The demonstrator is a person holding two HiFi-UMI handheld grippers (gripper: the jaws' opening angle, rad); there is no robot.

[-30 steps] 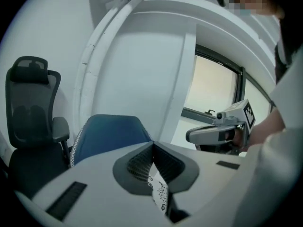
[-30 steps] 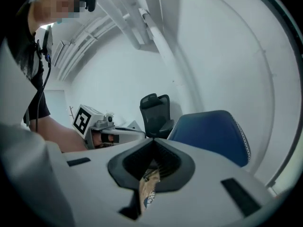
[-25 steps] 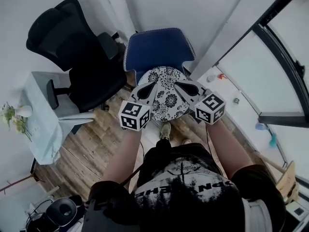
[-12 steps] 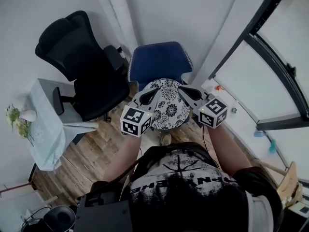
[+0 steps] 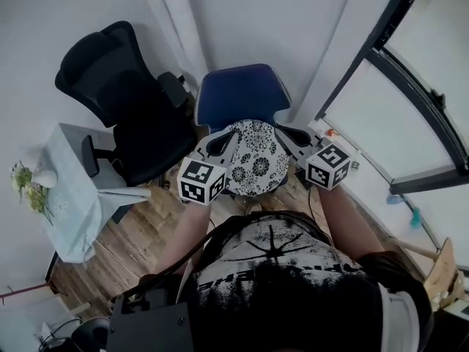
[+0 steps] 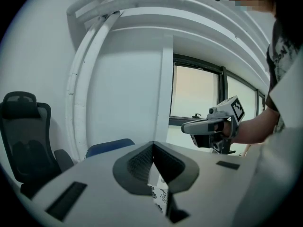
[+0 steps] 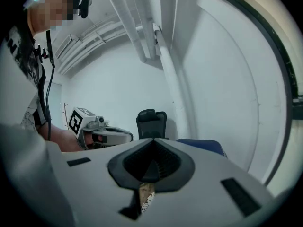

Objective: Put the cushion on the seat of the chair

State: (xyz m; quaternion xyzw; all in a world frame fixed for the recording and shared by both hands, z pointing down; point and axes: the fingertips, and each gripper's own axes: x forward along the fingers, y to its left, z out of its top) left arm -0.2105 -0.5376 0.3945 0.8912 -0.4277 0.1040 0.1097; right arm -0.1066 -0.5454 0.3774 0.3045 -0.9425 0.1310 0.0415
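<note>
Holding up a round cushion, white with black flower shapes, between two grippers.

Left gripper: jaws squeezed shut on the cushion's left edge. A bit of the flowery cloth peeking out under the dark pads in the left gripper view.

Right gripper: jaws pinched on the right edge the same way. A strip of cloth poking out below the pads in the right gripper view.

A marker cube at the back of each gripper, close to the person's hands. Bare arms reaching forward from a black shirt with white print.

Cushion up in the air, just in front of the blue chair, hiding the front of its seat in the head view. Hard to tell from above whether touching the seat or not. Blue chair standing close to the white wall, with small white dots along its edge.

To the left of the blue chair, a big black office chair with a headrest and armrests. Further left, a small table under a pale cloth, and on it a white vase with small flowers. Brown wood floor under it all.

On the right, a big window with a dark frame. A white pipe running up the wall in the corner.
</note>
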